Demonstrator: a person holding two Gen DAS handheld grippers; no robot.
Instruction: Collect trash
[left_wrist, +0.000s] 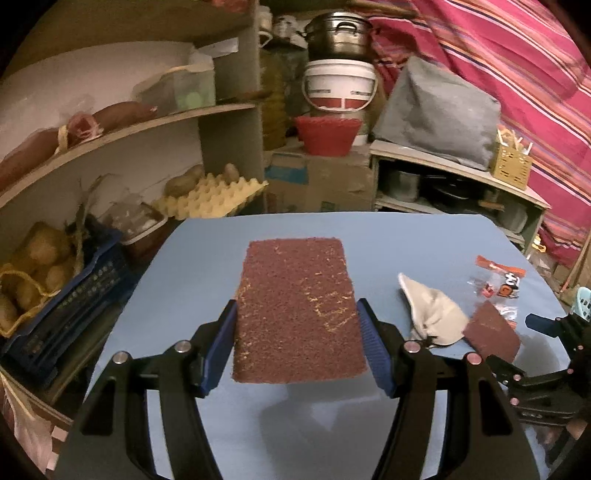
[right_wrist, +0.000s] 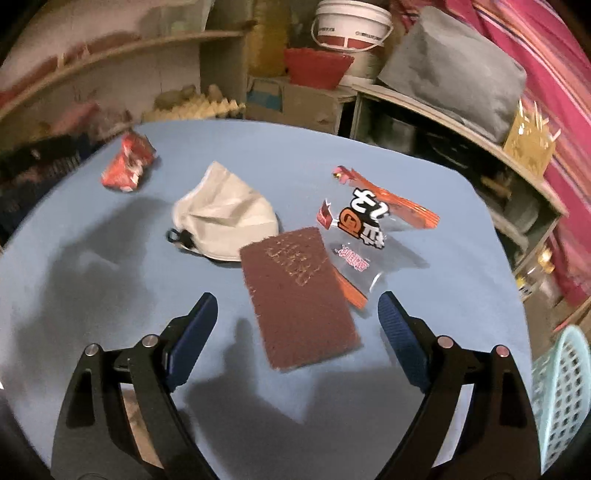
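The left gripper has its blue ribbed pads pressed against the two long edges of a reddish-brown rectangular scouring pad, which it holds flat and lifted off the blue tabletop, its shadow falling on the surface beneath; gripping it by the edges keeps the stiff sheet level and ready to carry, I judge, toward a bin. The right gripper hovers with its jaws spread wide and nothing between them, poised over a second reddish-brown scouring pad that lies flat on the table, its far corner overlapping a clear plastic wrapper with orange trim and printed lettering. Just beyond, a crumpled white fabric pouch with a black cord toggle touches the pad's far corner, and a crushed red snack packet sits well apart near the far left edge. A pale turquoise perforated plastic basket stands off the table's right edge, probably the trash receptacle. The near tabletop is bare, leaving room to descend and close.
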